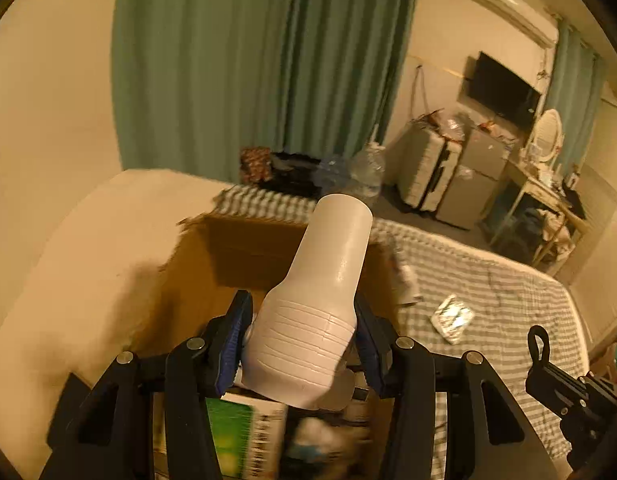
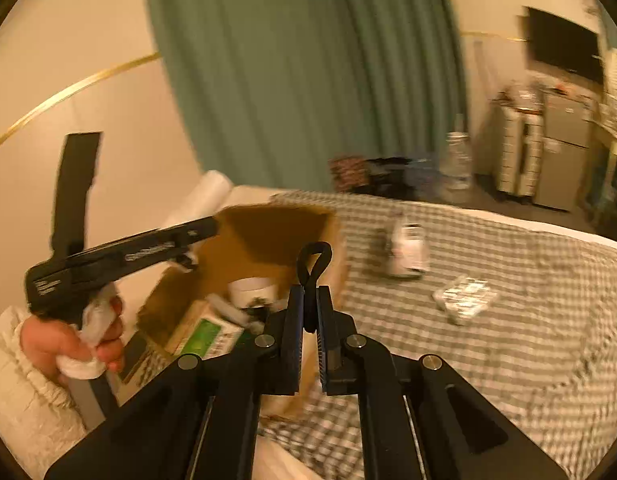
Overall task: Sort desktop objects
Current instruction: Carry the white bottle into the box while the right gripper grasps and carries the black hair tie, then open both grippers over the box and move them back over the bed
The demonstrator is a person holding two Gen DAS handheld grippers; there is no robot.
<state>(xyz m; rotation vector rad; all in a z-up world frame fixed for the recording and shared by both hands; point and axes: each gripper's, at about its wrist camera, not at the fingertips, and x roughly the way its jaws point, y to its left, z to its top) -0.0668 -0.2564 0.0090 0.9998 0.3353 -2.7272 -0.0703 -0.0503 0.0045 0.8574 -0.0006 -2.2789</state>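
Observation:
My left gripper (image 1: 300, 300) is shut on a white plastic bottle (image 1: 328, 264), gripped at its ribbed lower part and held tilted over an open cardboard box (image 1: 236, 248). In the right wrist view a hand holds the left gripper (image 2: 188, 240) at the left, with the bottle (image 2: 204, 196) poking out behind it. My right gripper (image 2: 308, 300) is shut on a black loop strap (image 2: 314, 264), just right of the box (image 2: 268, 232). The same gripper (image 1: 548, 376) and loop (image 1: 538, 340) show at the left wrist view's lower right.
The box holds a green-and-white carton (image 2: 206, 336) and a white round tub (image 2: 254, 286). On the checked bedcover (image 2: 508, 280) lie a shiny flat packet (image 2: 464, 294) and a small white item (image 2: 408, 252). Green curtain, suitcases and a desk stand beyond the bed.

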